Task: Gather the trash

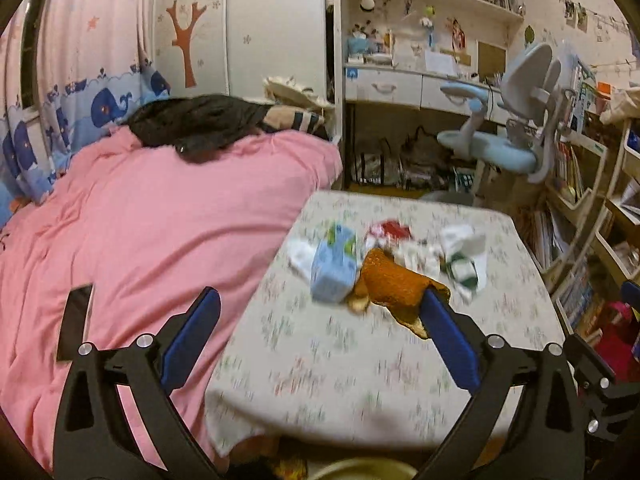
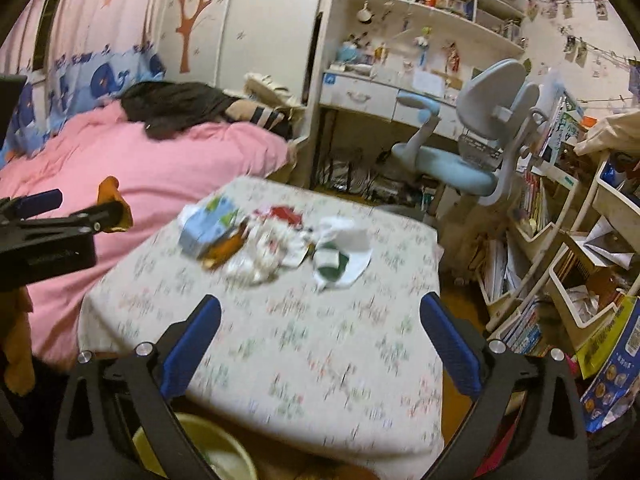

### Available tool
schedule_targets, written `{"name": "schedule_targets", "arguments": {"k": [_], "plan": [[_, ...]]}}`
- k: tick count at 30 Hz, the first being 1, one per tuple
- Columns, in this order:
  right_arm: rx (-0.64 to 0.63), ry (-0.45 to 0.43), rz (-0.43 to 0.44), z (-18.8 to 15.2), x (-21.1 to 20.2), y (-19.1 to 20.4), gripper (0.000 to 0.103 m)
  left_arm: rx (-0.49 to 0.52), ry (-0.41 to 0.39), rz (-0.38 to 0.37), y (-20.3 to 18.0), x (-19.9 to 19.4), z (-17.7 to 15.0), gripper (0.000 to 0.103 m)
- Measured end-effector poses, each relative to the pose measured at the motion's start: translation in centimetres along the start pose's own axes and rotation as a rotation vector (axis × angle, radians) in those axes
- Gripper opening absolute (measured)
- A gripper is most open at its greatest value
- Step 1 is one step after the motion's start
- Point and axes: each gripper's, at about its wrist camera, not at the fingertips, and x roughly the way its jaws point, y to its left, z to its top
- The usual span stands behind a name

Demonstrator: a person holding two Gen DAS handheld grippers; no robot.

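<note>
Trash (image 1: pixel 384 264) sits in a loose pile toward the far side of the bench (image 1: pixel 340 368), which has a flowery cloth on it. Motion blur smears most of it, so I can only pick out a light blue carton (image 1: pixel 334 268) on the left, an orange peel (image 1: pixel 396 284) just beside it, something red (image 1: pixel 390 230) behind, and crumpled white wrappers (image 1: pixel 460 256) with a green bit on the right. What the red thing is, can't tell.

Left gripper (image 1: pixel 320 312) has its jaws spread wide and holds nothing, though its right finger covers the near edge of the peel in its own view. Right gripper (image 2: pixel 320 320) is the same: jaws released, only bare cloth between them, pile well beyond.

A yellowish bowl or bucket rim (image 2: pixel 192 448) pokes in at the bottom, mostly cut off. A pink blanket (image 1: pixel 140 240) fills the left, a blue chair (image 2: pixel 460 160) stands at the far right.
</note>
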Motion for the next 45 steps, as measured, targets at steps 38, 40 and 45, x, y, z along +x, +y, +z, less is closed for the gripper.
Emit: {"name": "schedule_targets", "arguments": {"k": [38,40,45], "plan": [[0.137,0.039,-0.03,5.2,9.5,-1.4,0.096,-0.043,0.035,0.037,-2.3,11.9,4.4,0.096],[0.136,0.039,-0.028,5.2,9.5,-1.4,0.096,-0.04,0.039,0.037,-2.4,12.0,4.4,0.096],[0.132,0.038,-0.028,5.2,9.6,-1.3,0.096,-0.037,0.046,0.039,-2.5,12.1,4.3,0.096]]}}
